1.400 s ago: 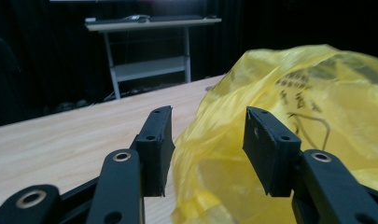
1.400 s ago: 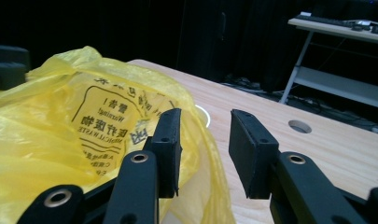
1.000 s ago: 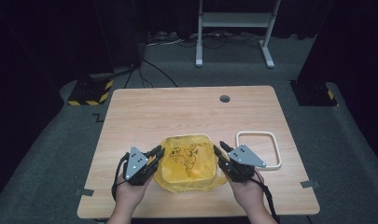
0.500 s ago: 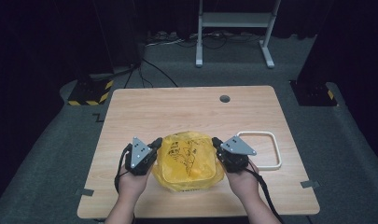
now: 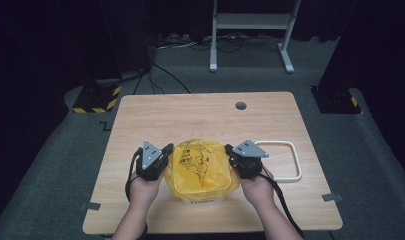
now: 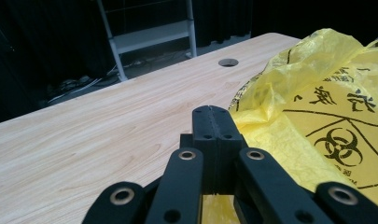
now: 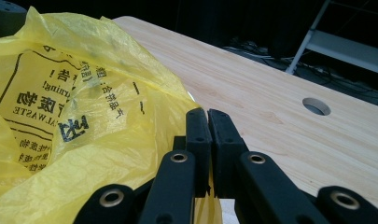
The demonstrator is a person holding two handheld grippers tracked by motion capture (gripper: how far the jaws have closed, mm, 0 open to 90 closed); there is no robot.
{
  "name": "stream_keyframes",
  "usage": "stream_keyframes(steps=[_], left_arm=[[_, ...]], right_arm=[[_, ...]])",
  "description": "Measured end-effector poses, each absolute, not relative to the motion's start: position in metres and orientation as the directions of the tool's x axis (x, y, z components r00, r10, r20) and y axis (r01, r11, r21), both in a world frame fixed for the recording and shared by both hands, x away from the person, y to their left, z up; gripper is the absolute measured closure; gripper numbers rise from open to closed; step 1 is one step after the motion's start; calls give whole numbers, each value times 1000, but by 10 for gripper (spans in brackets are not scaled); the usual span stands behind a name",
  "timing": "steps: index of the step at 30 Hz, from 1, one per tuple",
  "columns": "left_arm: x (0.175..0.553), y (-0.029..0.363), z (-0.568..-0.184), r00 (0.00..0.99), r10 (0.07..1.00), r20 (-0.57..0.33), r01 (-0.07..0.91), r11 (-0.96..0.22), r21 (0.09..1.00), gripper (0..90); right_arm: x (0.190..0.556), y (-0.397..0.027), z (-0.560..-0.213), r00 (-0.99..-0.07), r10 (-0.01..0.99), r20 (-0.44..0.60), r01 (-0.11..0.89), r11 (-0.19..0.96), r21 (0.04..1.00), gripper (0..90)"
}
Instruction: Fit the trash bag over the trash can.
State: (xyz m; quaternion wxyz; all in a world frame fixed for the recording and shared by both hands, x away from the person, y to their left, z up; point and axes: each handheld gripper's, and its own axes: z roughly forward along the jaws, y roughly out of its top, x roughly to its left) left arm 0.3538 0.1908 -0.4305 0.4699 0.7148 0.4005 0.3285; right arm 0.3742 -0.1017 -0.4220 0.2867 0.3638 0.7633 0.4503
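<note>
A yellow plastic bag [image 5: 202, 167] with black biohazard print lies bunched over a white object [image 5: 202, 202] near the front middle of the wooden table [image 5: 200, 115]. My left gripper [image 5: 167, 150] is at the bag's left edge. In the left gripper view its jaws are pressed together [image 6: 212, 112], with yellow film [image 6: 317, 107] beside and under them. At the bag's right edge is my right gripper [image 5: 229, 149]. In the right gripper view its jaws [image 7: 207, 114] are closed to a thin slit against the bag [image 7: 60, 93].
A white rectangular frame [image 5: 295, 162] lies flat on the table to the right of my right hand. A round hole [image 5: 241, 106] sits near the table's far edge. Beyond the table are a metal stand [image 5: 250, 30], floor cables and a yellow-black striped block [image 5: 95, 100].
Both hands have moved away from the person and slightly toward each other. The bag has bunched up higher between the grippers.
</note>
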Motion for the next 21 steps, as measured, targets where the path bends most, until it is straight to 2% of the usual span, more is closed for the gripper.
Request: stream_keyframes(steps=[21], left_arm=[[366, 188, -433, 496, 866, 68, 281, -234, 931, 900]], right_arm=[[370, -103, -422, -580, 805, -124, 294, 349, 890, 880]])
